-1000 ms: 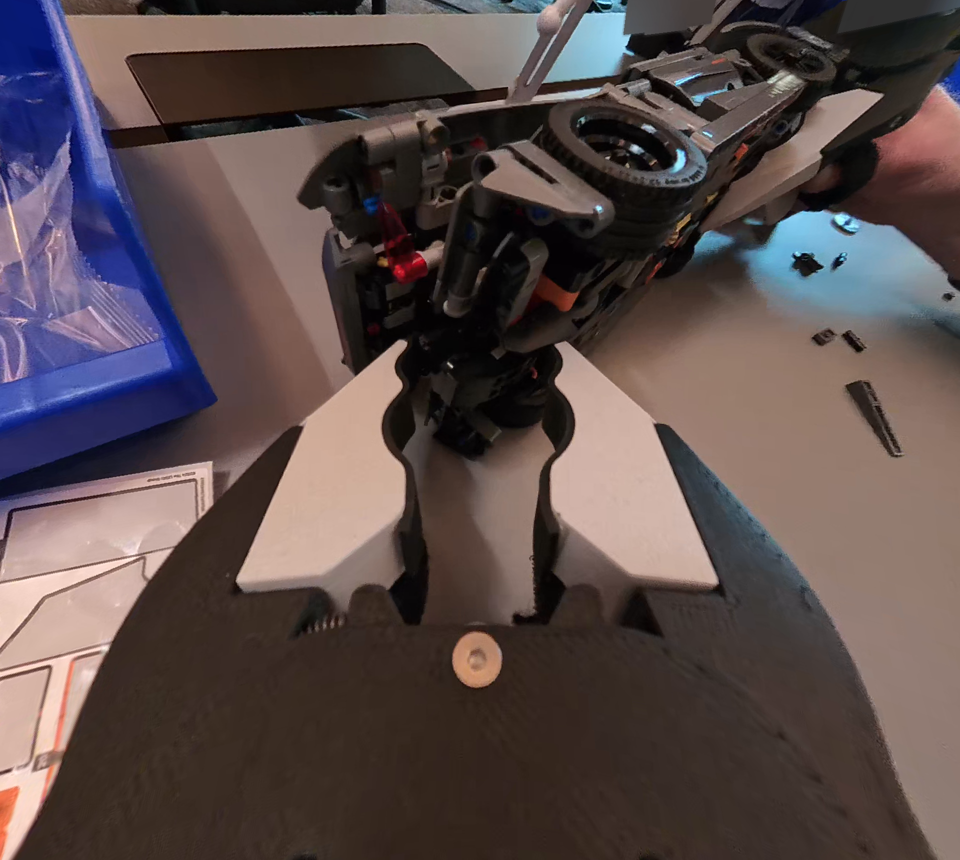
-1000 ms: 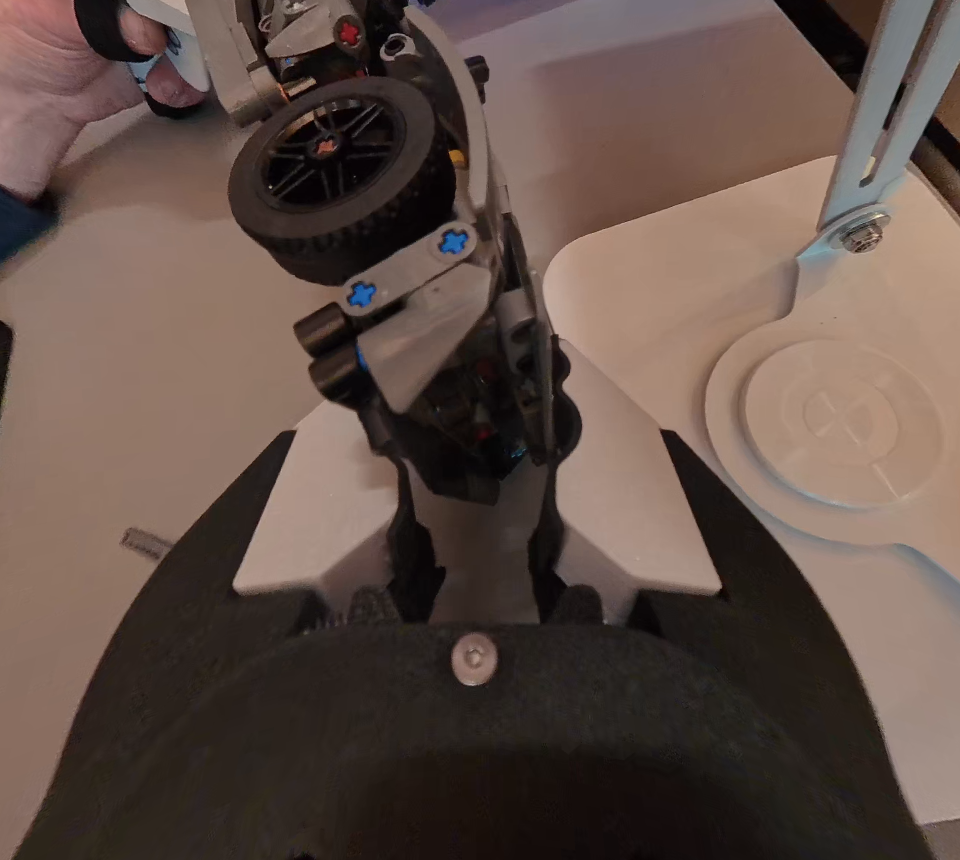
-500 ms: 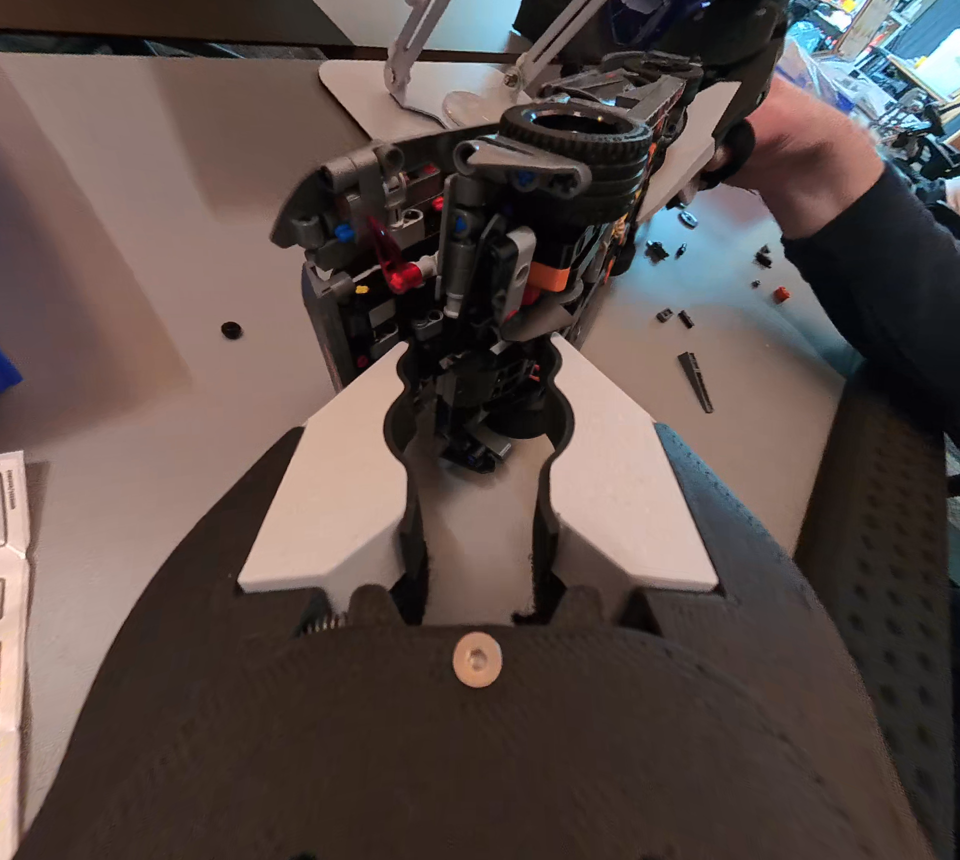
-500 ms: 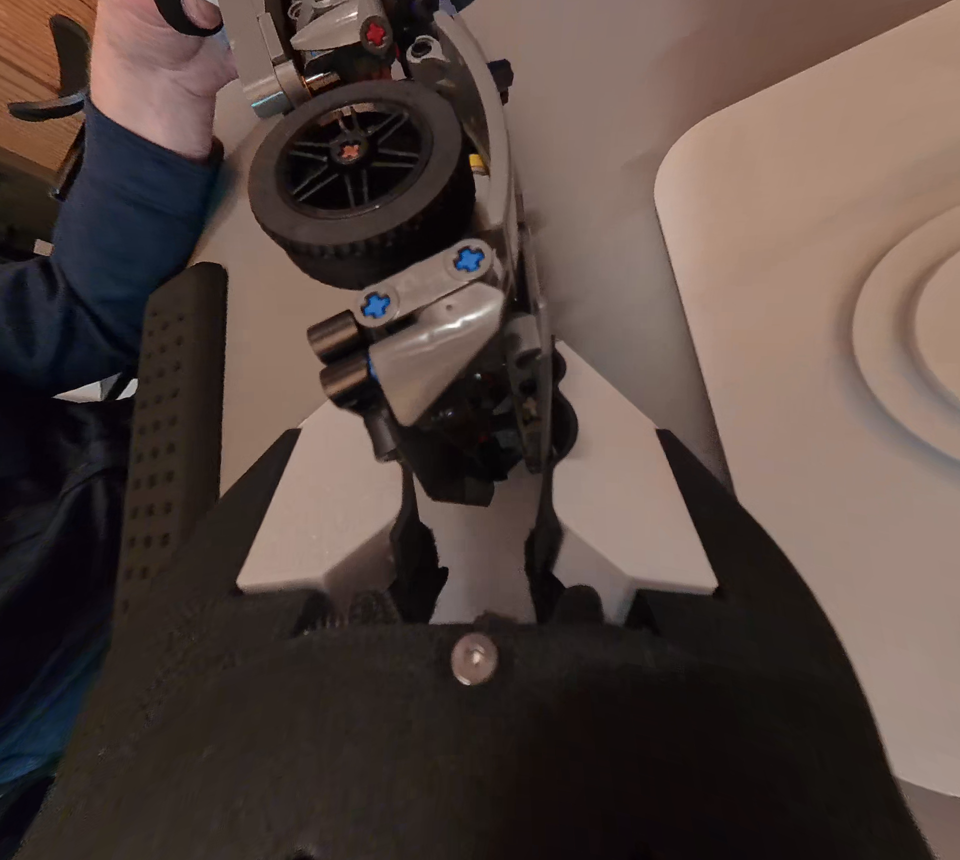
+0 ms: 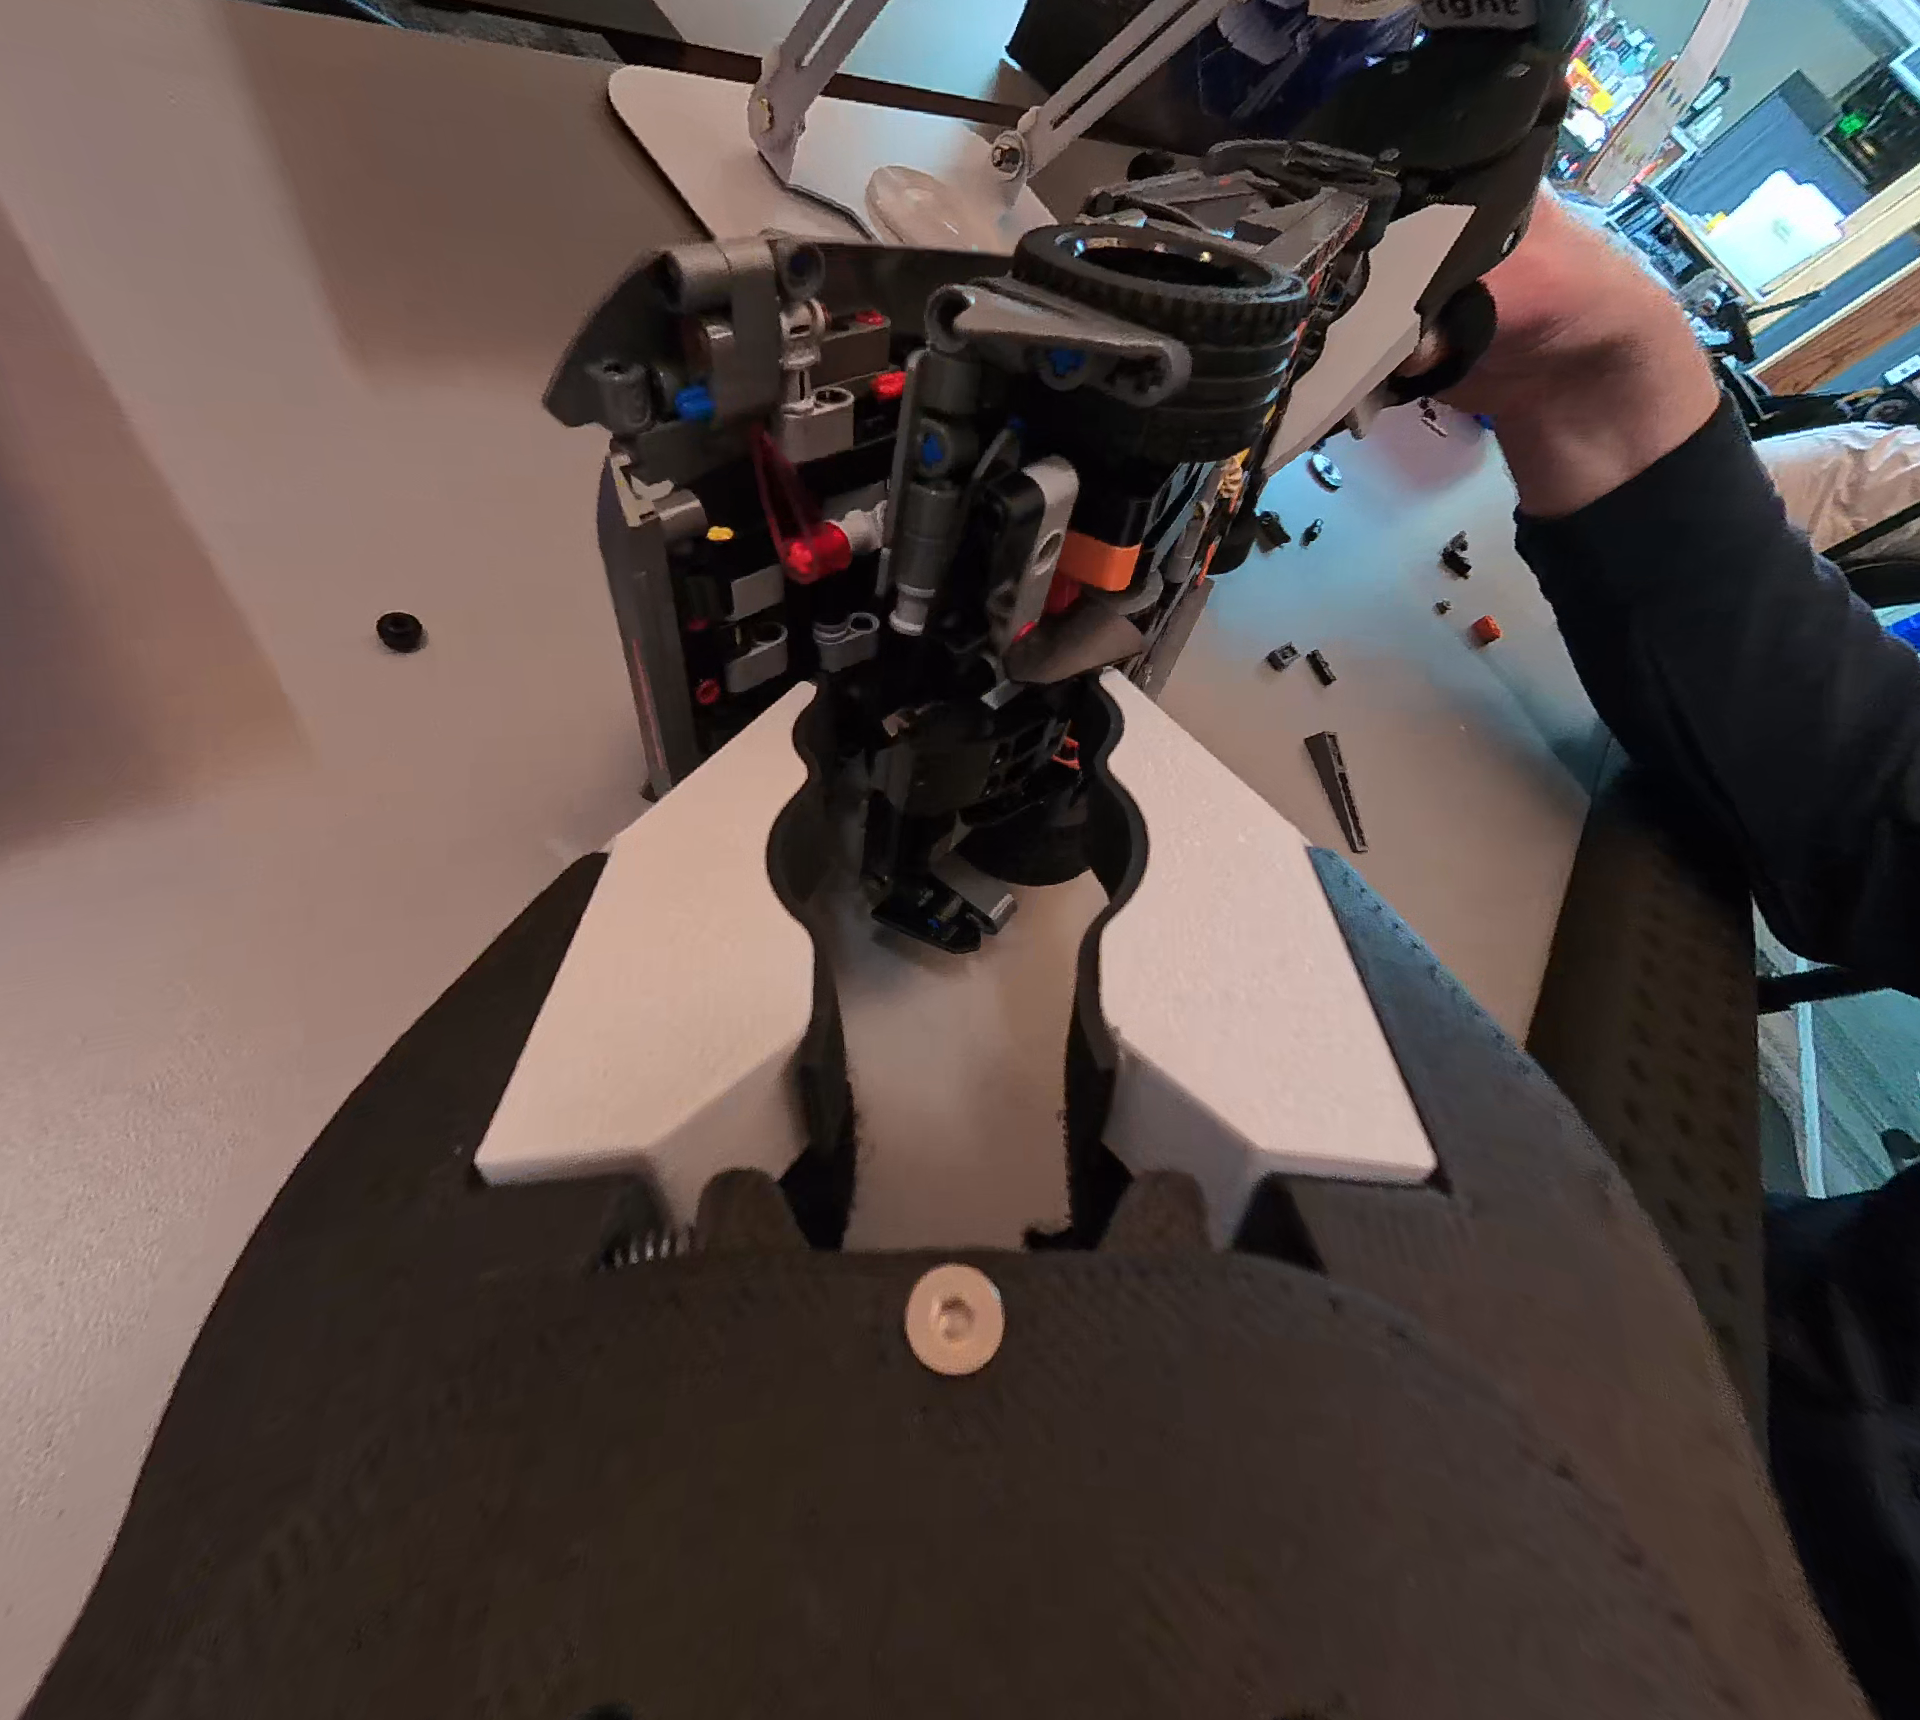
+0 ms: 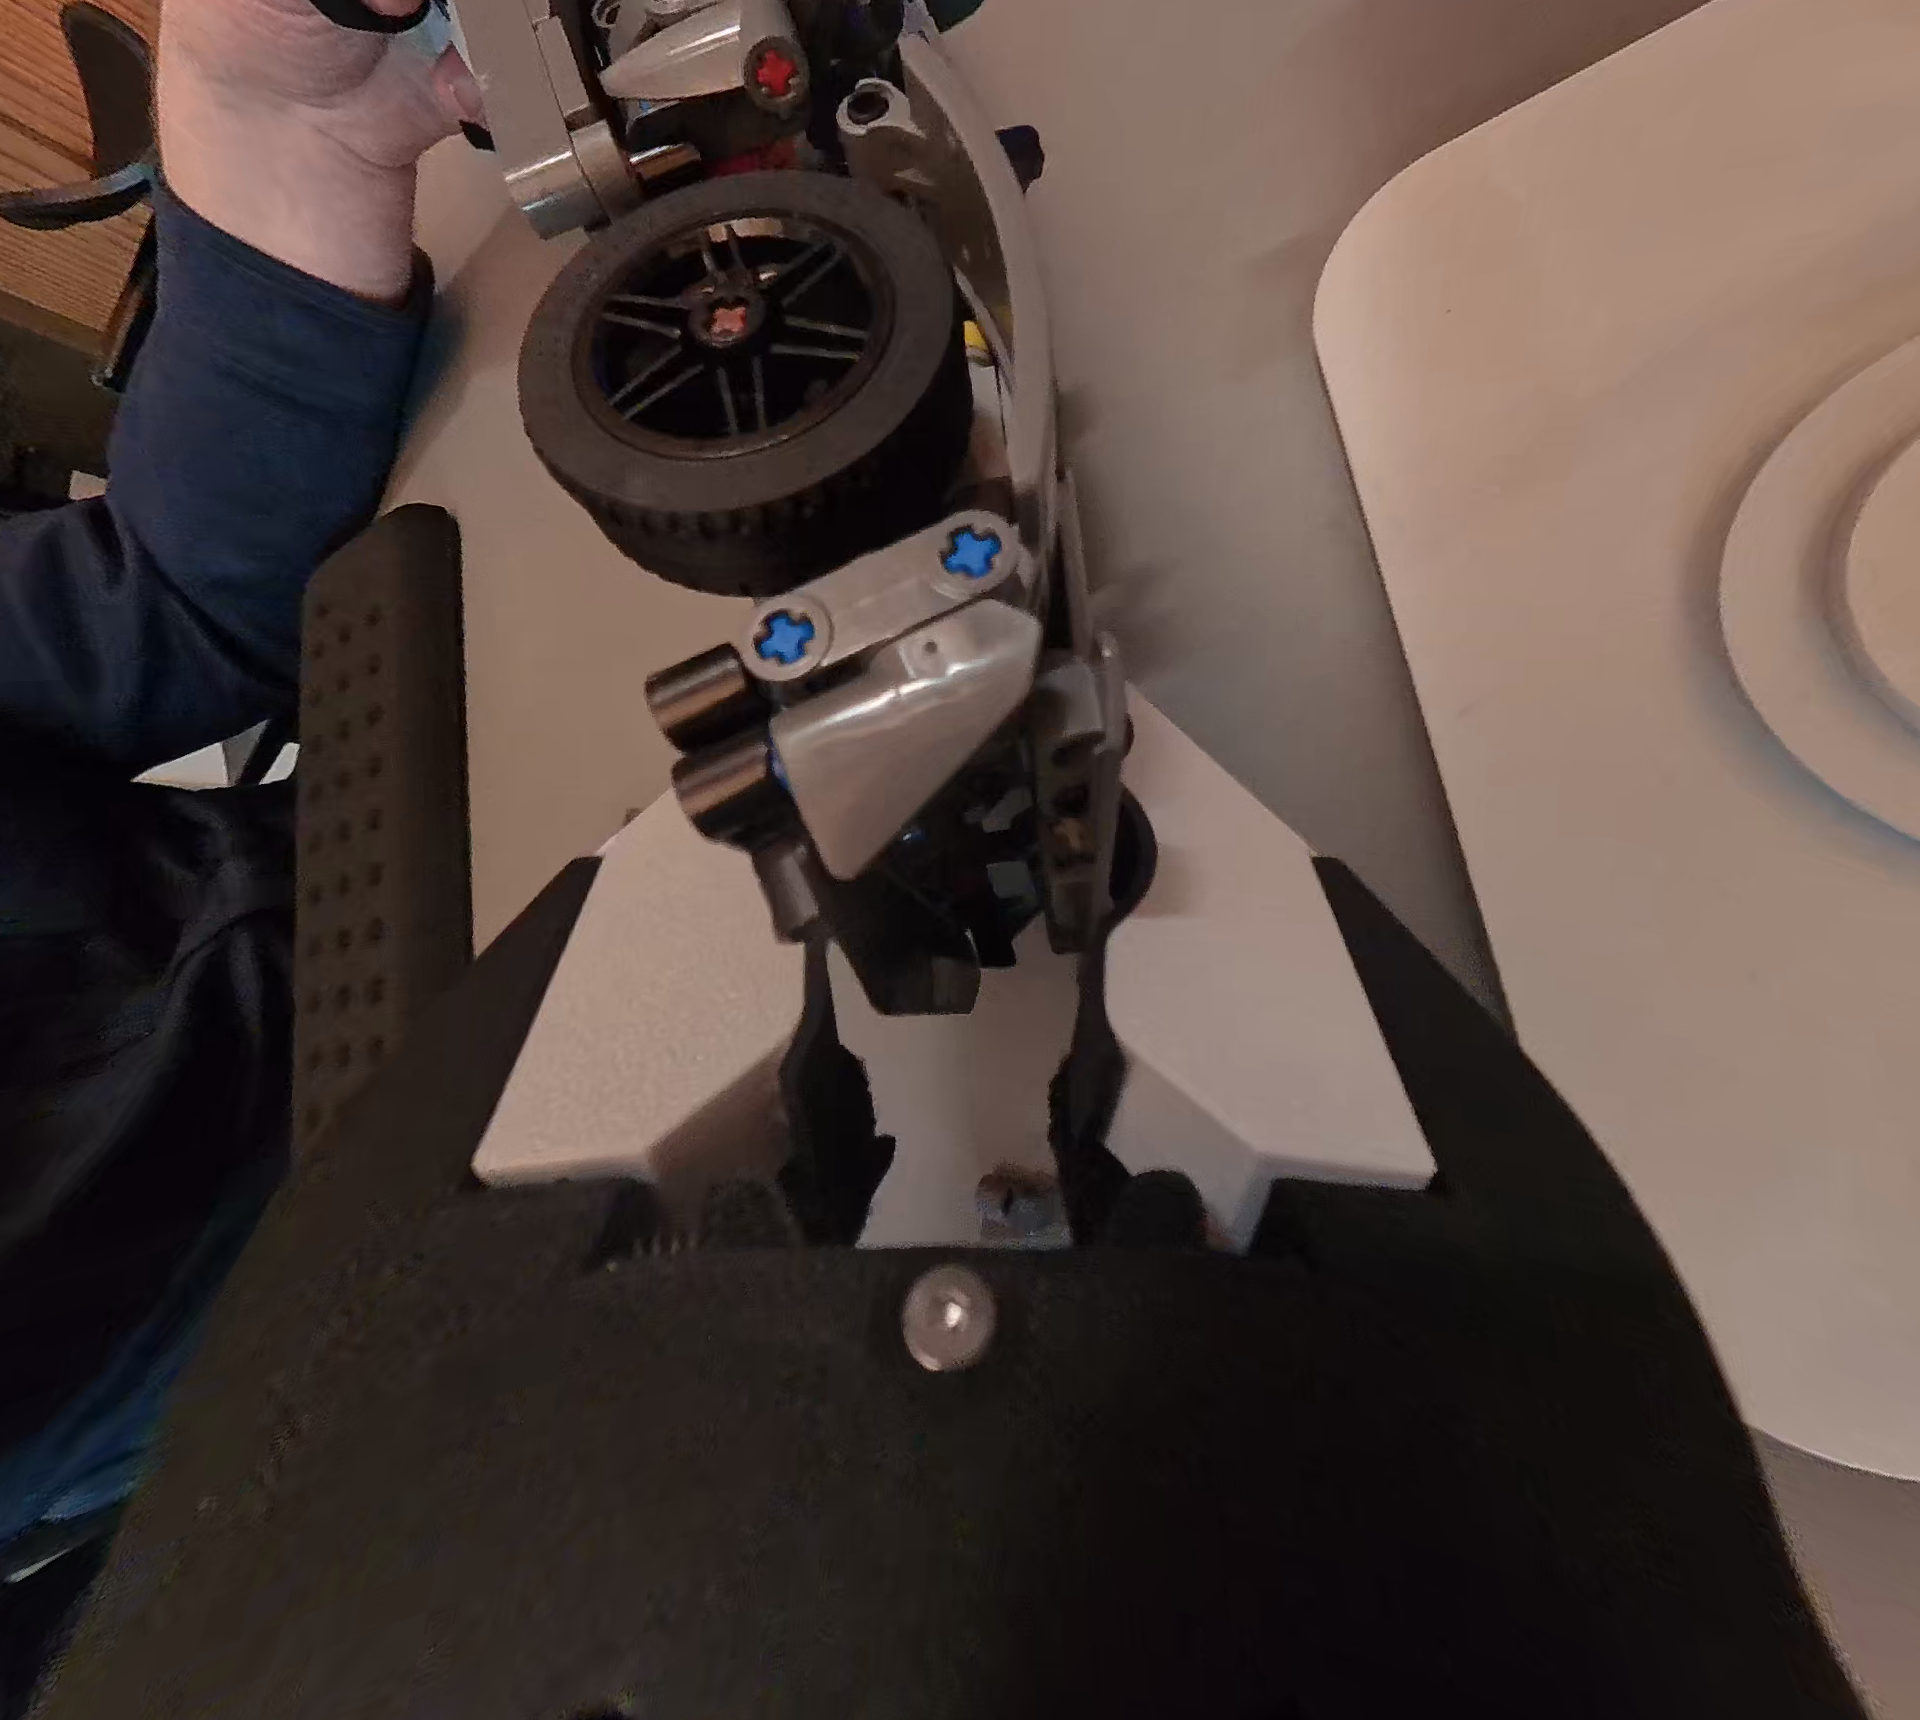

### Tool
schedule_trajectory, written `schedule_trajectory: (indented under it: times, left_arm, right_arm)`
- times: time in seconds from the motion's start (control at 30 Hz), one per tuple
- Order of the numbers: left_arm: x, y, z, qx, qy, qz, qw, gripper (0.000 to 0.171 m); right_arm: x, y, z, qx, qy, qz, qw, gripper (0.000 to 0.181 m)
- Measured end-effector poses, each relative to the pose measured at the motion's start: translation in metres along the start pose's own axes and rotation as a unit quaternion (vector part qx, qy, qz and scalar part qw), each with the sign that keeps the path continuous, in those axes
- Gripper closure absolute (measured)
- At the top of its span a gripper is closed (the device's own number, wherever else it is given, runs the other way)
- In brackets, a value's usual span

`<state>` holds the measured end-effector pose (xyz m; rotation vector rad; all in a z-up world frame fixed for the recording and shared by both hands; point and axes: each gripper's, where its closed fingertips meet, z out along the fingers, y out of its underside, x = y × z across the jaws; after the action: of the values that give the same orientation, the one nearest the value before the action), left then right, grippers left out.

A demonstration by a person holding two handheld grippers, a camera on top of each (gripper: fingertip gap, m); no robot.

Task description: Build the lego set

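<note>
Two hand-held grippers clamp the same lego car [image 5: 935, 465]: the left hand-held gripper [image 5: 956, 797] is closed on one end, the right hand-held gripper [image 6: 961, 891] on the other, so the model hangs on its side above the pale counter [image 5: 208, 320]. This looks like a turning or inspection step; next, the car likely needs setting down so a loose piece [image 5: 1335, 787] can be fetched. A white stand base [image 6: 1610, 735] sits nearby, with an office behind.

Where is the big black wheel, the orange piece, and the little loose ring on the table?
black wheel [image 6: 732, 366]: right wrist view, spoked hub.
orange piece [image 5: 1099, 560]: left wrist view, its front face.
loose ring [image 5: 400, 631]: left wrist view, its rim.
</note>
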<state>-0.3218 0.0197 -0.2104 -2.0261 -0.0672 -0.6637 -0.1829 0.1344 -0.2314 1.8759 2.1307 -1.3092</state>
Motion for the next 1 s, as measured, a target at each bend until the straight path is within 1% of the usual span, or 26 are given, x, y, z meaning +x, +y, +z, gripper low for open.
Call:
schedule_trajectory:
  times: [0.1, 0.17, 0.37, 0.5, 0.6, 0.67, 0.83, 1.0]
  left_arm:
    - [0.001, 0.0, 0.0, 0.0, 0.005, -0.006, 1.0, 0.129]
    - [0.001, 0.002, 0.001, -0.002, 0.01, -0.011, 1.0, 0.129]
    - [0.0, -0.001, 0.003, 0.011, 0.016, -0.019, 1.0, 0.131]
    - [-0.003, -0.002, 0.004, 0.017, 0.012, -0.02, 1.0, 0.133]
    - [-0.005, 0.0, 0.006, 0.013, 0.01, -0.017, 1.0, 0.134]
    - [-0.006, -0.002, 0.006, 0.023, 0.018, -0.029, 0.999, 0.134]
    - [-0.005, -0.001, 0.006, 0.02, 0.02, -0.025, 0.999, 0.134]
    - [0.004, -0.003, 0.004, 0.028, 0.052, -0.029, 0.998, 0.138]
  right_arm:
    - [-0.004, 0.002, -0.001, -0.005, -0.011, 0.003, 1.0, 0.136]
    - [-0.001, 0.003, -0.001, -0.007, -0.002, 0.0, 1.0, 0.135]
    - [0.01, 0.004, -0.004, -0.018, 0.04, -0.02, 0.999, 0.121]
    - [0.015, 0.004, -0.011, -0.027, 0.077, -0.034, 0.996, 0.116]
    - [0.017, 0.004, -0.009, -0.019, 0.074, -0.039, 0.996, 0.111]
    - [0.016, 0.002, -0.008, -0.012, 0.067, -0.037, 0.997, 0.111]
    - [0.018, 0.002, -0.009, -0.011, 0.071, -0.043, 0.996, 0.109]
    - [0.02, 0.004, -0.009, -0.008, 0.068, -0.047, 0.997, 0.107]
